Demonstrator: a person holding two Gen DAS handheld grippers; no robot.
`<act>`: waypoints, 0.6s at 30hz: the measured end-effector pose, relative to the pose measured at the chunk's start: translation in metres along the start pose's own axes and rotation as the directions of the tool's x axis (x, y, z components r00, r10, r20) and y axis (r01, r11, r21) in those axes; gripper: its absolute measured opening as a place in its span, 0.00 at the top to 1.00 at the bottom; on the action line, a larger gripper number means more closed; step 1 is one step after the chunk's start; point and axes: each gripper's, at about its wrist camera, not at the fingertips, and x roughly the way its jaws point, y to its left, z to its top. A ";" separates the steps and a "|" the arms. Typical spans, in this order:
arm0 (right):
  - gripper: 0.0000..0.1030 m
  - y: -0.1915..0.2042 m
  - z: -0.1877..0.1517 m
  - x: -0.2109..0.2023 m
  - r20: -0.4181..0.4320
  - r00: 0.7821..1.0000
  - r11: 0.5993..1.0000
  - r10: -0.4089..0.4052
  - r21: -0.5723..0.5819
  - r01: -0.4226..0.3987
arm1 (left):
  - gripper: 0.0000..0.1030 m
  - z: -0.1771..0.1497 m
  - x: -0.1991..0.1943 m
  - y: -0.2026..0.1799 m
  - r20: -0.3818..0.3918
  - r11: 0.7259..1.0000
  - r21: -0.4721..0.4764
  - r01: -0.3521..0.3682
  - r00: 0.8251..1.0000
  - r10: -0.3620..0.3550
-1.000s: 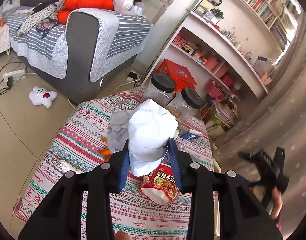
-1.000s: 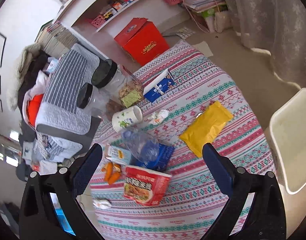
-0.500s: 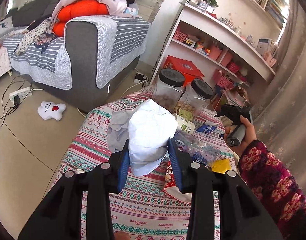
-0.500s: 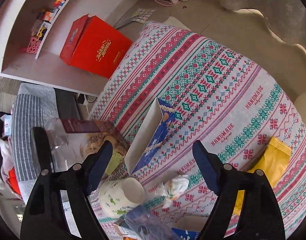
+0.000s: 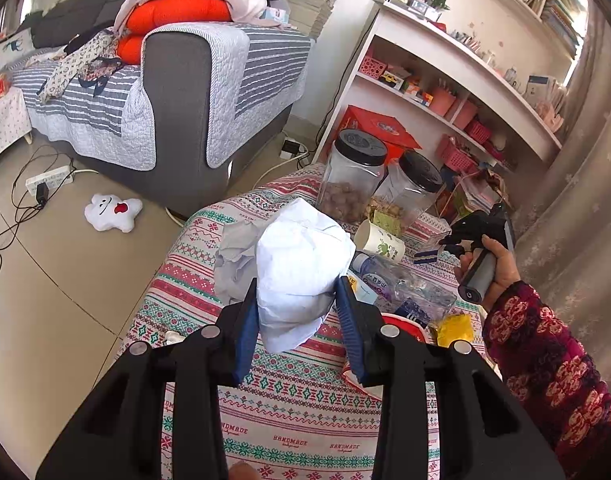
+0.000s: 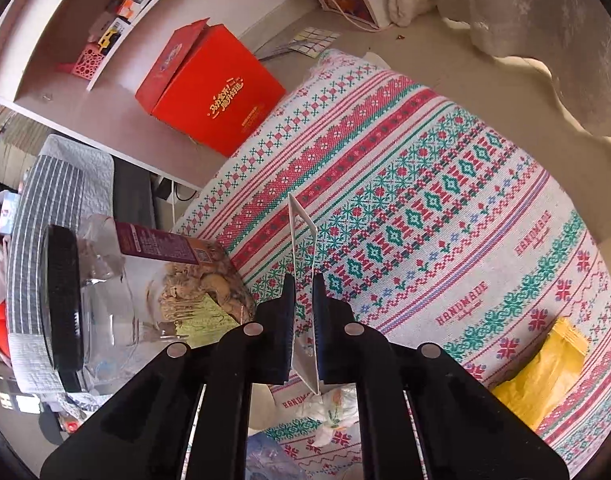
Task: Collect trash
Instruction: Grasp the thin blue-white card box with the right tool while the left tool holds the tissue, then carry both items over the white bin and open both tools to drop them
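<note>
My left gripper (image 5: 299, 308) is shut on a crumpled white bag (image 5: 301, 268) and holds it above the patterned tablecloth (image 5: 289, 420). My right gripper (image 6: 304, 280) is shut on a flat blue and white carton (image 6: 303, 248), seen edge-on between the fingers. In the left wrist view the right gripper (image 5: 445, 242) grips that carton (image 5: 425, 258) at the table's far right. Other trash lies on the table: a paper cup (image 5: 379, 240), a crushed plastic bottle (image 5: 401, 284), a red snack packet (image 5: 405, 322), a yellow packet (image 6: 541, 364) and a crumpled wrapper (image 6: 329, 404).
Two clear jars with black lids (image 5: 353, 176) (image 5: 413, 192) stand at the table's far edge. A red box (image 6: 209, 88) sits on the floor by the white shelves (image 5: 445, 64). A grey sofa (image 5: 185, 92) stands to the left. Cables and a plush toy (image 5: 111, 212) lie on the floor.
My right gripper came down to the far side of the table and closed on the blue and white carton. My left gripper still holds the white bag, shifted slightly.
</note>
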 end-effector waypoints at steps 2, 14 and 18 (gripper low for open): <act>0.93 0.000 -0.001 -0.013 0.008 1.000 1.000 0.021 -0.022 -0.021 | 0.64 -0.001 0.001 -0.001 -0.004 1.000 -0.004 0.002 1.000 -0.002; 0.93 -0.007 -0.028 -0.157 0.201 0.971 0.980 0.126 -0.179 -0.090 | 0.64 0.006 -0.011 -0.009 0.053 0.997 -0.057 0.051 0.997 -0.048; 0.93 -0.030 -0.050 -0.212 0.304 0.943 0.975 0.138 -0.210 -0.075 | 0.64 0.005 -0.017 -0.020 0.084 0.998 -0.032 0.060 0.995 -0.057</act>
